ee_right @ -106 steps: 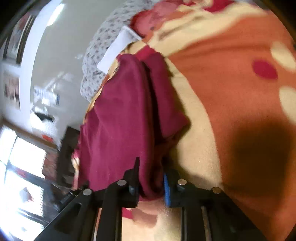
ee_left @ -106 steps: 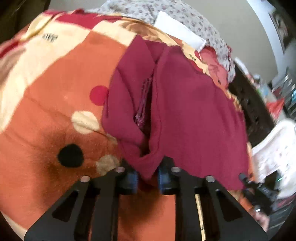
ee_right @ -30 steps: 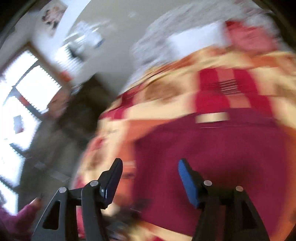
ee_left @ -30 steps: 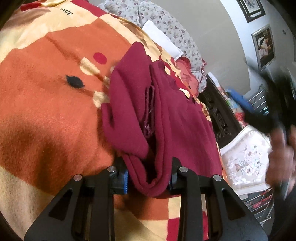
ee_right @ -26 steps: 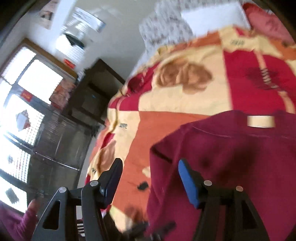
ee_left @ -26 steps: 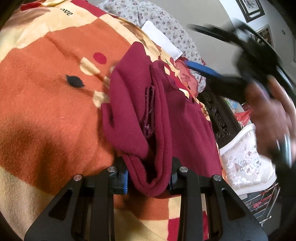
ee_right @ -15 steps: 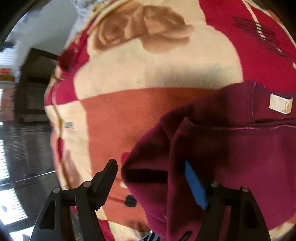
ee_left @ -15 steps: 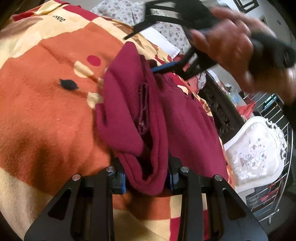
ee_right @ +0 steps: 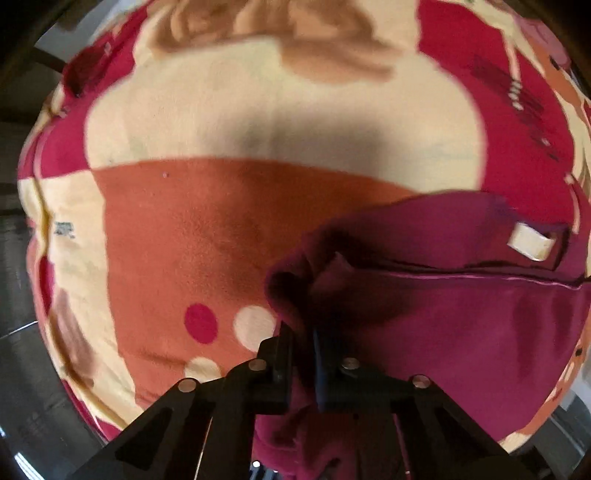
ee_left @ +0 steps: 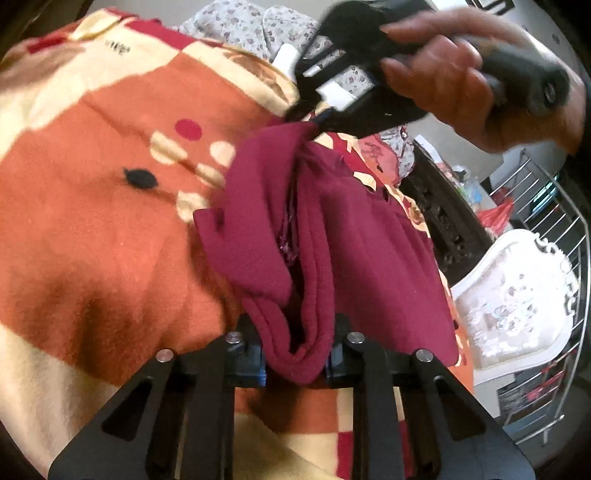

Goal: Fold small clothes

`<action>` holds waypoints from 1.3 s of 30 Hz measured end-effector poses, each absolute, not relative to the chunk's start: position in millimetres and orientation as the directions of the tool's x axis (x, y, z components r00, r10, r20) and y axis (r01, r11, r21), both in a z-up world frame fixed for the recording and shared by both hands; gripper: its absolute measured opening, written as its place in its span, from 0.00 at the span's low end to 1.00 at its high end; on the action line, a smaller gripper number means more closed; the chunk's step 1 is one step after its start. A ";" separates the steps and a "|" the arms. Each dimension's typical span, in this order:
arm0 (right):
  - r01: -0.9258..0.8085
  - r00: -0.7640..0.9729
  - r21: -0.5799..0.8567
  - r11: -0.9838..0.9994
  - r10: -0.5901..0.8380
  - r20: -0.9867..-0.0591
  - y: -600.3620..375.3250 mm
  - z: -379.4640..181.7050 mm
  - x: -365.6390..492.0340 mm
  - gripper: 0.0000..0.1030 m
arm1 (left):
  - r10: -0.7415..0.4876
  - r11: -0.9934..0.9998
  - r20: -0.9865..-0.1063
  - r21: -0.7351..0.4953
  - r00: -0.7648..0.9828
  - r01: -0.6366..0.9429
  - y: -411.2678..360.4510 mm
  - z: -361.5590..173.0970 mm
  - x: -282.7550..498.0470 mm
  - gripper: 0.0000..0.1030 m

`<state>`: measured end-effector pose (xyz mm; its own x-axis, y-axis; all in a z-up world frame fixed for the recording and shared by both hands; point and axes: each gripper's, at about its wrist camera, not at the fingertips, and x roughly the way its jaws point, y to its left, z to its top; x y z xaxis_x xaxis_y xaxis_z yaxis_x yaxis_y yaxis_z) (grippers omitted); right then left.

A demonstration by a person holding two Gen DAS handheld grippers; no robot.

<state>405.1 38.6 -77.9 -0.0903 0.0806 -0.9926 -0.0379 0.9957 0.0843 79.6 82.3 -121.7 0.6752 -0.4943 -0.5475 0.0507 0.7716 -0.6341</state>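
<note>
A maroon garment lies partly folded lengthwise on an orange, cream and red blanket. My left gripper has the near bunched fold between its blue pads, and its jaws are closing on the cloth. At the garment's far corner a hand holds my right gripper, which points down. In the right wrist view that gripper is shut on a pinch of the maroon garment near its collar edge. A cream label shows inside the neck.
The blanket covers a bed. A floral pillow lies at its far end. To the right stand a dark cabinet, a white ornate chair and a wire rack.
My right gripper swung in over the bed, tipped downward onto the garment's far corner and shut on it. My left gripper kept its place and squeezed tighter on the near fold.
</note>
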 end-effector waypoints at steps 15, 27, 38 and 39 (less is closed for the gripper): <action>0.003 0.132 0.166 0.986 0.165 -0.978 -190.4 40.6 368.8 0.04 | -0.561 0.827 -0.466 -0.351 0.684 0.439 -87.6 -3.3 67.6 0.15; -0.012 0.257 0.108 0.994 0.108 -0.960 -306.3 -25.9 362.7 0.06 | -0.543 0.830 -0.650 -0.319 0.531 0.458 -208.0 -72.1 89.7 0.41; -0.229 0.658 0.218 0.949 0.316 -0.683 -342.3 56.6 246.2 0.07 | -0.622 0.732 -0.668 -0.309 0.409 0.607 -173.0 -60.2 20.7 0.52; -0.301 0.659 0.180 0.937 0.340 -0.671 -333.4 60.8 226.1 0.07 | -0.605 0.745 -0.672 -0.287 0.427 0.602 -163.6 -56.7 19.3 0.52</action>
